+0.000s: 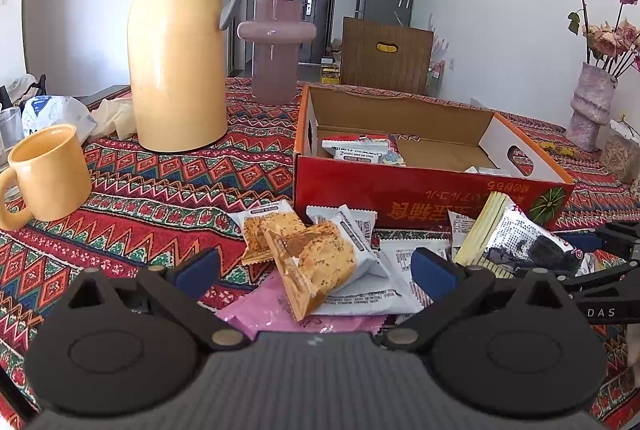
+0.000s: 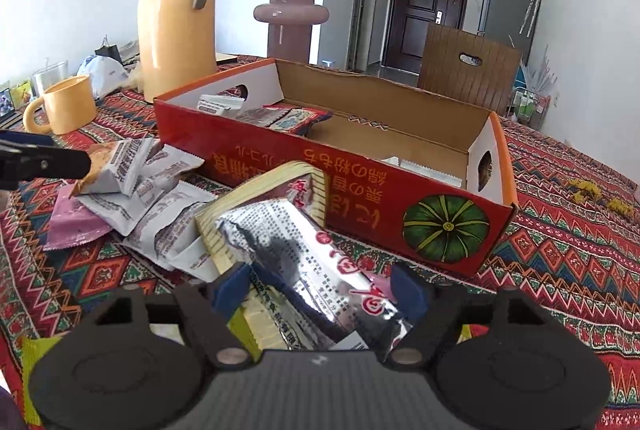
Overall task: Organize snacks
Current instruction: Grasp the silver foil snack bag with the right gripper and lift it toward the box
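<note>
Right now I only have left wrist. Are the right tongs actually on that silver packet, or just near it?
Observer: On it. The right wrist view shows the right tongs with a blue pad against each side of the silver packet.
Operator: Anything near those tongs I can't see?
Observer: Yes. A yellow-green wrapper lies on the cloth at their left side, outside your frame.
</note>
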